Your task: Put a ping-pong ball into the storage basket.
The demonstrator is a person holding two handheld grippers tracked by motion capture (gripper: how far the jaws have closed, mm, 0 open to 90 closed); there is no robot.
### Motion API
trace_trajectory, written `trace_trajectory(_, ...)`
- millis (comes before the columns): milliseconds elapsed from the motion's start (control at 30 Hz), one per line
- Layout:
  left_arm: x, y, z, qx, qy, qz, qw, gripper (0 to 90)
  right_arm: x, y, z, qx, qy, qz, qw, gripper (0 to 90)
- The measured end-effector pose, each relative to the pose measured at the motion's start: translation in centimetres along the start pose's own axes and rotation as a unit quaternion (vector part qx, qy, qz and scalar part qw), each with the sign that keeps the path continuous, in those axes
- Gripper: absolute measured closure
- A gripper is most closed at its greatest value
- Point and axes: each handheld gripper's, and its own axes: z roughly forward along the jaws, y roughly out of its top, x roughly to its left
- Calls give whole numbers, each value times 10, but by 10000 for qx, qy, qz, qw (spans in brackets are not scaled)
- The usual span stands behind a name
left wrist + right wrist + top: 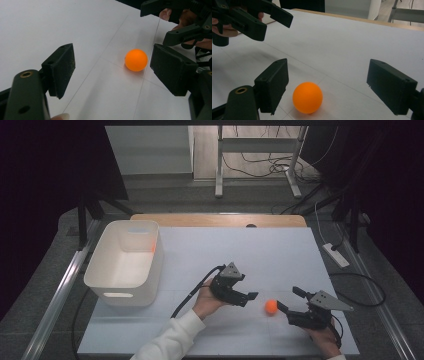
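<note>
Right gripper point(289, 301): nearest the person, low over the surface point(250, 255), its fingers point(272, 85) spread wide with nothing between the pads.
Ball point(271, 307): a small orange ball resting on the white surface, between the two grippers and free of both.
Ball against right fingers: in the right gripper view the ball point(307, 97) sits inside the gap, just beside the left-hand finger and well apart from the other; no pad touches it.
Left gripper point(248, 296): a little farther in, pointing toward the ball from the other side, fingers point(60, 68) also apart and empty.
Ball against left fingers: in the left gripper view the ball point(136, 60) lies ahead of the tips, off-centre, close to the right-hand finger; not yet enclosed.
Step in hand: the approach to the ball, by my reading, with no grasp yet made by either hand.
Next move: one gripper should centre the ball between its pads, settle low and close gently; a round light ball may roll away if nudged on one side first.
Bin point(125, 262): white, farthest off at the left of the surface, well apart from the ball, a likely place to drop it.
</note>
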Motion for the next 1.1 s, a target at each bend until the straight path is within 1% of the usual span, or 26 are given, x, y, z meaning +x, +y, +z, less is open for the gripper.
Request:
trace_trajectory(133,-2,1,8,80,-32,50,9999,212,0,0,0,5,-5,7,10000,180)
trace_trajectory(167,-3,1,10,104,-27,104,9999,212,0,0,0,4,-1,9,10000,181)
trace_trajectory(233,-4,1,11,109,-27,122,9999,212,0,0,0,5,4,2,10000,181)
trace_trajectory(400,-7,4,21,226,-117,208,9995,211,0,0,0,9,1,14,10000,181)
trace_trajectory(500,-9,4,25,254,-152,227,9993,210,0,0,0,10,4,9,10000,181)
trace_trajectory(533,-10,4,28,300,-174,263,9991,210,0,0,0,9,5,7,10000,181)
trace_trajectory(767,-13,3,38,382,-249,258,9986,209,0,0,0,10,7,19,10000,181)
trace_trajectory(1100,-14,1,48,514,-318,263,9978,205,0,-1,0,25,-19,31,10000,181)
